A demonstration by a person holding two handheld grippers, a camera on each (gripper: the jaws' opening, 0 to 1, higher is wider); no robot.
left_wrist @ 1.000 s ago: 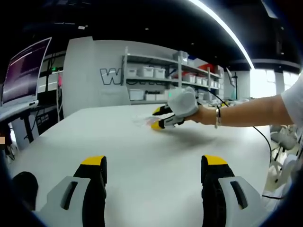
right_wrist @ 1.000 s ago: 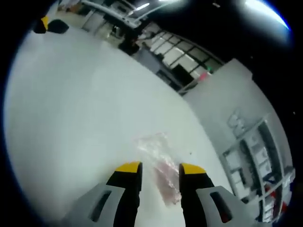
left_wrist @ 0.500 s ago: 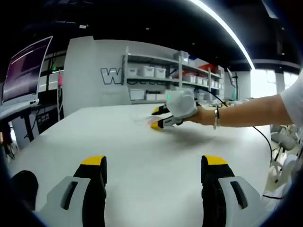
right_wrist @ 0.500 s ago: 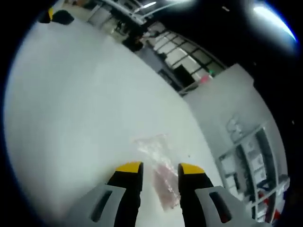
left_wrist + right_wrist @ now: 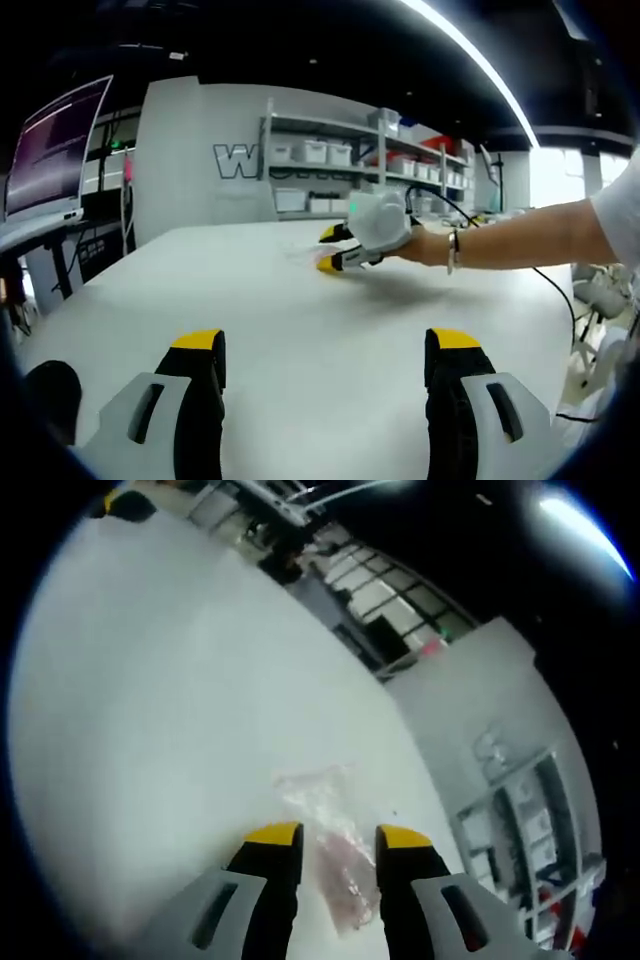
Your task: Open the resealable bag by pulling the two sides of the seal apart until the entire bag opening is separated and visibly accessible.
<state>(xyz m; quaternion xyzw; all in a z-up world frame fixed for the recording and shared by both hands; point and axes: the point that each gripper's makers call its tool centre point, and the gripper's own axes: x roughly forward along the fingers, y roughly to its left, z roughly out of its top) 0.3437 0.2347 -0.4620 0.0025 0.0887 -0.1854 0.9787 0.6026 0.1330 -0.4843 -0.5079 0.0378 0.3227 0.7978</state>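
Observation:
A clear resealable bag (image 5: 322, 820) with something pinkish inside lies flat on the white table (image 5: 150, 710). My right gripper (image 5: 336, 836) is open and low over the table, and the bag's near part runs into the gap between its yellow-tipped jaws. In the left gripper view that right gripper (image 5: 338, 252) sits far across the table, held by a hand on an arm reaching in from the right, with the bag (image 5: 300, 256) a faint patch at its tips. My left gripper (image 5: 326, 345) hovers open over bare table near the front, nothing between its jaws.
Shelves with white bins (image 5: 330, 165) line the back wall. A monitor (image 5: 50, 150) stands on a desk to the left. A black cable (image 5: 560, 300) trails off the table's right side beside a chair (image 5: 600, 300). Bare tabletop lies between the two grippers.
The right gripper has eased slightly leftward over the bag, which now sits a little deeper between its jaws. The left gripper has not moved.

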